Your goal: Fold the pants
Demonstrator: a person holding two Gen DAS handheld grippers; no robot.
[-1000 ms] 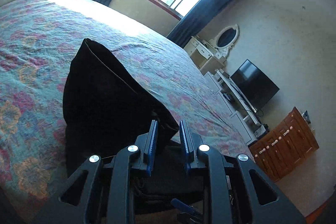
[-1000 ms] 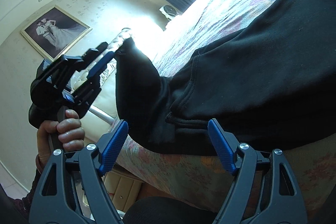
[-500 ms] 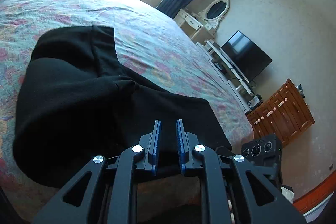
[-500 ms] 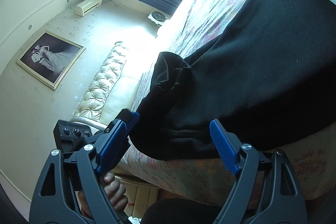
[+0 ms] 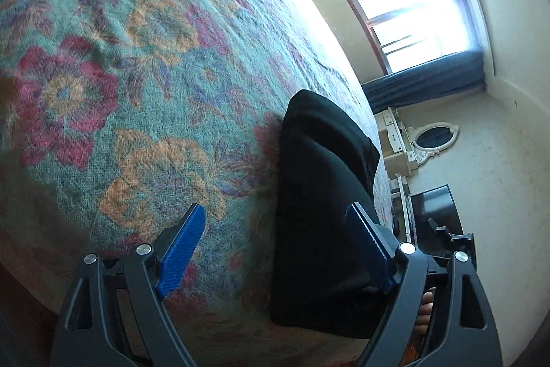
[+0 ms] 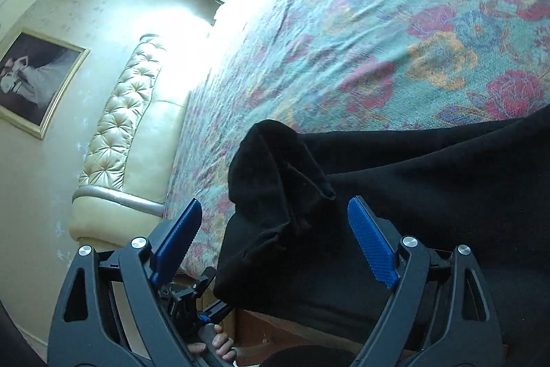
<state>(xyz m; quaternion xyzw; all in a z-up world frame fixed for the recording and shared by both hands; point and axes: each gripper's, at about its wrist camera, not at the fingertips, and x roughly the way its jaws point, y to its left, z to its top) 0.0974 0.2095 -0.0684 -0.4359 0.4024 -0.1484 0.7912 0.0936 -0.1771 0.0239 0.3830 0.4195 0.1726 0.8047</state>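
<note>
While both the left gripper (image 5: pixel 271 246) and right gripper (image 6: pixel 275 239) spread empty, the black pants (image 6: pixel 395 195) lie seemingly half-folded, needing a fresh edge grasp.

Window (image 5: pixel 417 6) glare blown out; fisheye edges warped.

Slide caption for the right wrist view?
Right gripper opening above bunched black pants on floral bedspread.

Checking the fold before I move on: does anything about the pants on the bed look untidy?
Yes. On the black pants, one end stands up bunched and creased near the bed's edge instead of lying flat.
</note>
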